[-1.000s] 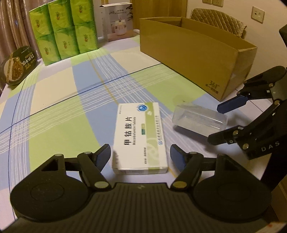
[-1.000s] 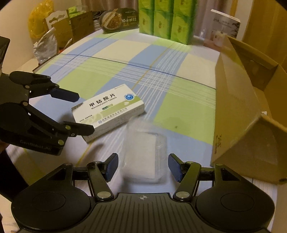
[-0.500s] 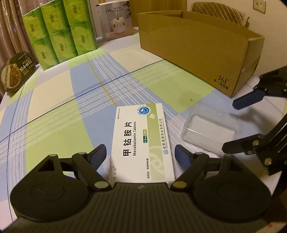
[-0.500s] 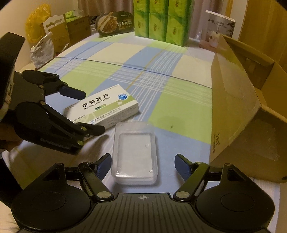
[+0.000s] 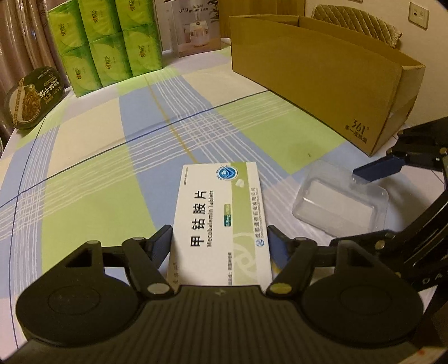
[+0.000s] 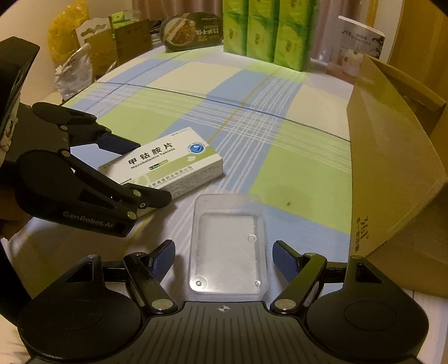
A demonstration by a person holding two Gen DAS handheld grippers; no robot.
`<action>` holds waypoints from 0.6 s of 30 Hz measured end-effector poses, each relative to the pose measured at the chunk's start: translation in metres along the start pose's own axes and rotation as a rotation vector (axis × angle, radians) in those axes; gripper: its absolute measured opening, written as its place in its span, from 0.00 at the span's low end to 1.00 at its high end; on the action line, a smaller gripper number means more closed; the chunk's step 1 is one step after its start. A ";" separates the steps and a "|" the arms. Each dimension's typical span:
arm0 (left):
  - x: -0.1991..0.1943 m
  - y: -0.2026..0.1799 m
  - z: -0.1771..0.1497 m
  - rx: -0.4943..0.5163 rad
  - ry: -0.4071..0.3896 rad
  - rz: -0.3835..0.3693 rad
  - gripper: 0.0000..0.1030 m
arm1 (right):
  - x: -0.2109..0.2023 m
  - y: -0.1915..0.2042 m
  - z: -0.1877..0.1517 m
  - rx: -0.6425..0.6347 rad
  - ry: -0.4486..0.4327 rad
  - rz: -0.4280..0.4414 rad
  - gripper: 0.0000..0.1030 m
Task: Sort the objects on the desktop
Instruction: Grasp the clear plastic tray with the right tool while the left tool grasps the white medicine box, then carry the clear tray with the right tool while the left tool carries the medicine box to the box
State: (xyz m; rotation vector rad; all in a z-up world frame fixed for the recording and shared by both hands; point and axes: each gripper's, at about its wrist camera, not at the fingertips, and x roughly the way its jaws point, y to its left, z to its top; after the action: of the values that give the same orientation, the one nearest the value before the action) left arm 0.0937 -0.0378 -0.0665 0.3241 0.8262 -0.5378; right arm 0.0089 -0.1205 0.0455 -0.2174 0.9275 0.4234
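A white and green medicine box (image 5: 221,212) (image 6: 168,162) lies flat on the checked tablecloth. My left gripper (image 5: 219,240) (image 6: 148,170) straddles its near end. The jaws are closing, and both pads touch the box's long sides. To its right lies a clear plastic case (image 5: 336,207) (image 6: 226,246). My right gripper (image 6: 224,246) (image 5: 347,207) stands open around the case, with a gap on each side of it.
A long open cardboard box (image 5: 322,72) (image 6: 392,156) stands at the table's right. At the far edge are green tissue packs (image 5: 106,42), a humidifier carton (image 5: 193,25) and a dark food bowl (image 5: 30,98). Bags and small cartons (image 6: 75,56) crowd the far left.
My left gripper came forward over the medicine box, and its jaws have narrowed onto the box's sides. The right gripper opened slightly and settled around the clear case.
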 end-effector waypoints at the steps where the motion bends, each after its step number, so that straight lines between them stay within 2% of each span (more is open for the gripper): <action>1: 0.001 0.000 0.000 -0.001 0.000 0.000 0.67 | 0.000 -0.001 0.000 0.004 0.000 -0.002 0.72; 5: 0.005 0.002 -0.001 -0.019 0.008 -0.005 0.67 | 0.002 -0.003 0.001 0.010 0.005 0.008 0.72; 7: 0.006 0.003 -0.002 -0.024 0.013 -0.007 0.67 | 0.002 -0.002 0.001 0.009 0.004 0.010 0.68; 10: 0.006 0.004 -0.002 -0.039 0.012 -0.009 0.66 | 0.003 -0.001 0.000 0.007 0.005 0.005 0.52; 18: 0.001 0.001 -0.005 -0.038 -0.001 -0.005 0.65 | -0.007 -0.006 0.002 0.032 -0.024 -0.029 0.51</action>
State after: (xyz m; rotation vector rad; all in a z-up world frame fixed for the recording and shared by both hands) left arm 0.0915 -0.0350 -0.0707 0.2871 0.8359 -0.5257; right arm 0.0097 -0.1272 0.0521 -0.1959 0.9064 0.3838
